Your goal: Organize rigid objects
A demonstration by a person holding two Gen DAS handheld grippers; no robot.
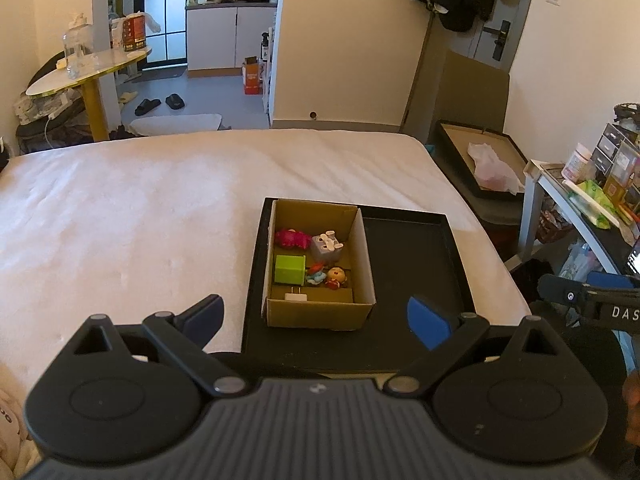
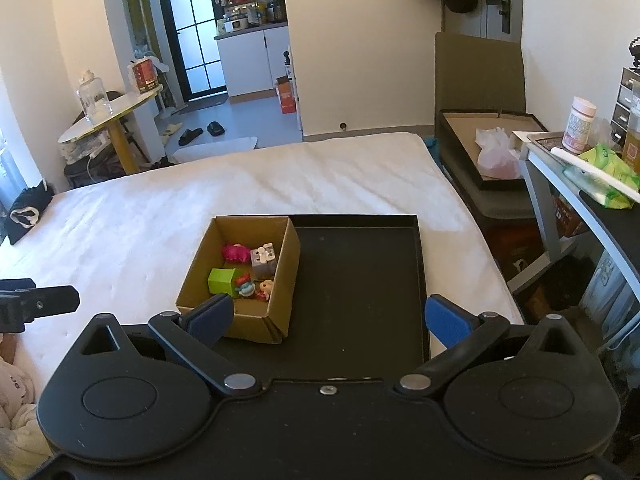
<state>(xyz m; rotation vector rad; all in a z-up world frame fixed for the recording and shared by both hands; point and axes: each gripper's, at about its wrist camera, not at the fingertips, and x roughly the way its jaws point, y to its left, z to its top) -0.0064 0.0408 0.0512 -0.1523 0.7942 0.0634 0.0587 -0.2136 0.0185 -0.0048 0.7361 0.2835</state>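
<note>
A small cardboard box (image 1: 362, 248) (image 2: 286, 276) stands in the left part of a black tray (image 1: 412, 256) (image 2: 360, 280) on the bed. In the box lie a pink toy (image 1: 292, 238) (image 2: 236, 253), a grey plug adapter (image 1: 327, 246) (image 2: 263, 259), a green cube (image 1: 289, 269) (image 2: 222, 281), a white charger (image 1: 296, 297) and small figurines (image 1: 335, 277) (image 2: 264, 289). My left gripper (image 1: 316, 320) is open and empty, just before the box. My right gripper (image 2: 330, 316) is open and empty above the tray's near part.
The white mattress (image 1: 140, 208) (image 2: 140, 216) spreads left and behind the tray. A cluttered shelf (image 2: 580, 168) and a floor box with a plastic bag (image 2: 496, 152) stand at the right. A round table (image 2: 108, 116) stands far left. A soft toy (image 2: 12, 392) lies near left.
</note>
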